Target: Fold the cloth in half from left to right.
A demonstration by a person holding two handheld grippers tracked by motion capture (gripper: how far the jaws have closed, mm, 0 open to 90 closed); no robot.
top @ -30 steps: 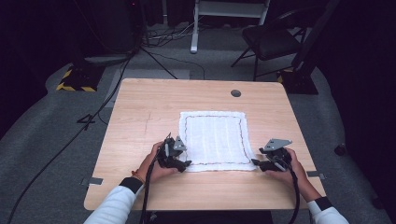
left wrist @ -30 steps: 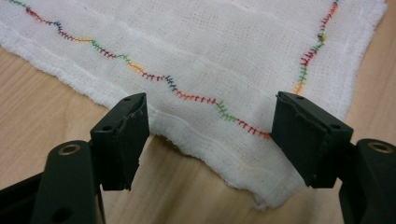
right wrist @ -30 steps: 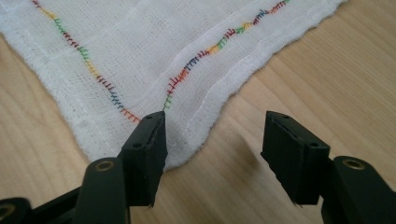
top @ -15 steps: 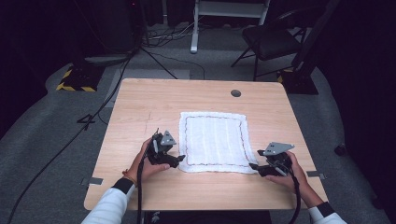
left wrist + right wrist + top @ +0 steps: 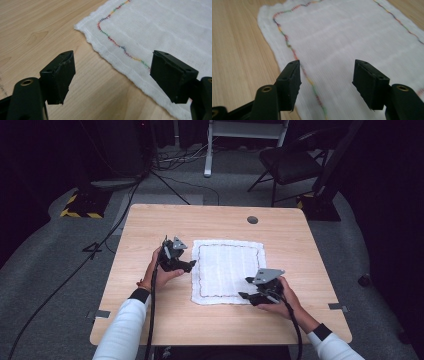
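On desk: white cloth lay flat, colored stitched border running inside its edges.
Left gripper: held in the left hand, jaws spread wide, nothing between them.
Cloth vs left gripper: cloth's edge lay just ahead of the jaws, one rounded corner up front; in the left gripper view one jaw sat over bare wood, the other over the cloth margin.
Right gripper: held in the right hand, jaws also wide apart, empty, grey plate on top.
Cloth vs right gripper: cloth spread directly ahead and under the jaws; stitched line passed by the left-side jaw in the right gripper view. Contact with cloth: could not tell.
Desk: light wood, round dark grommet far beyond both grippers.
Cables: trailed back along the white sleeves.
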